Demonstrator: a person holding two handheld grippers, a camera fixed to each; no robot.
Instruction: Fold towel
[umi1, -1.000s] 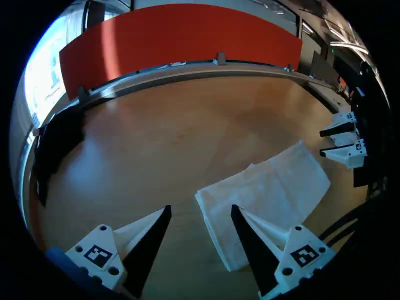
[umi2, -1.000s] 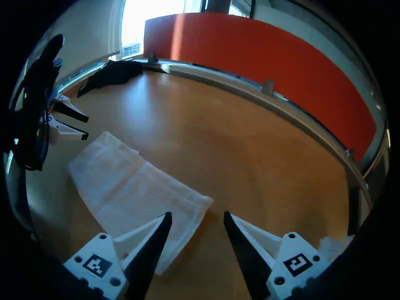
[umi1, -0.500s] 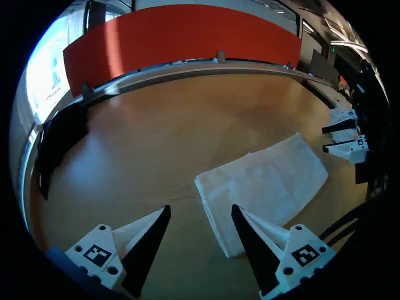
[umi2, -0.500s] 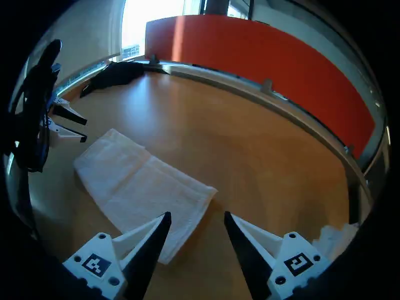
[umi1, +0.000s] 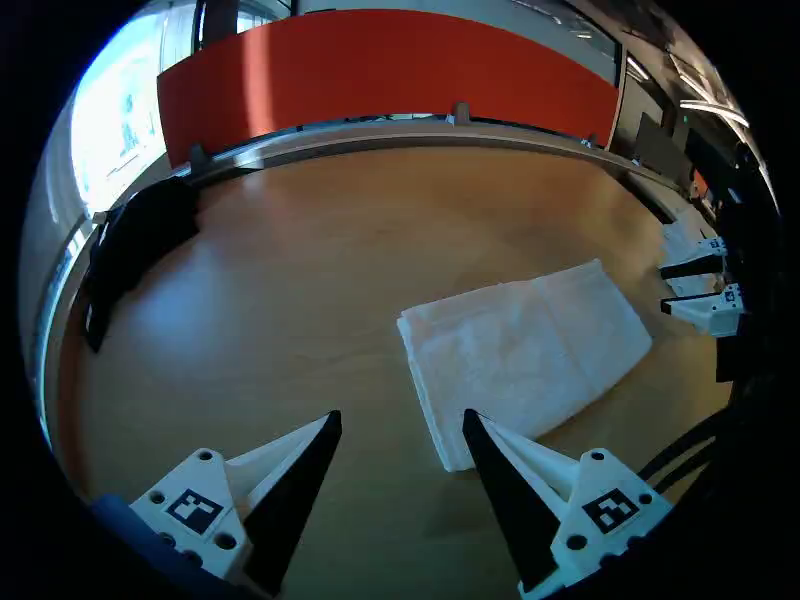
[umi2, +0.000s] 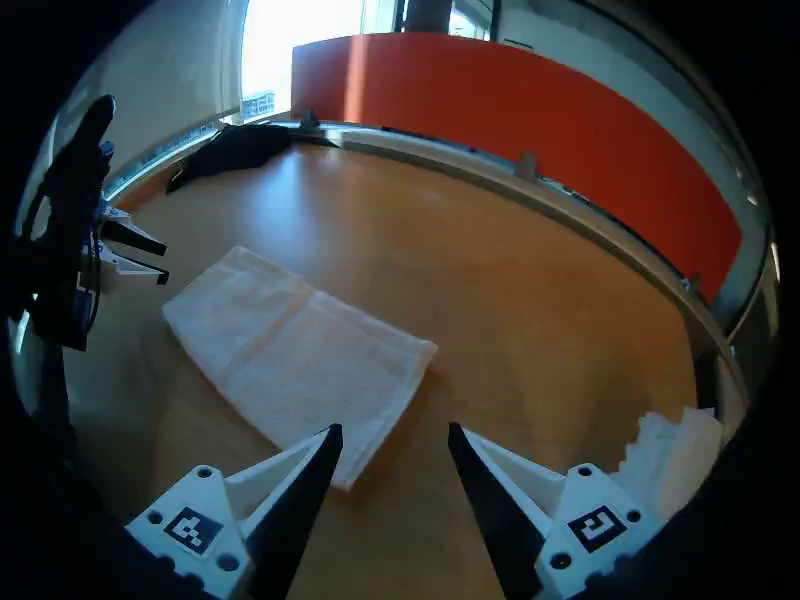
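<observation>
The left gripper (umi1: 400, 415) gapes wide and empty, and the folded towel (umi1: 520, 350) lies flat on the table (umi1: 300, 250) at its two o'clock. The right gripper (umi2: 392, 428), equally wide, has it at ten o'clock. Its layers are hard to count; for another fold, pinch matching corners evenly.

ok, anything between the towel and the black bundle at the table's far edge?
Nothing. In the left gripper view, the stretch from the towel to the black bundle is bare wooden tabletop. The right gripper view agrees.
</observation>
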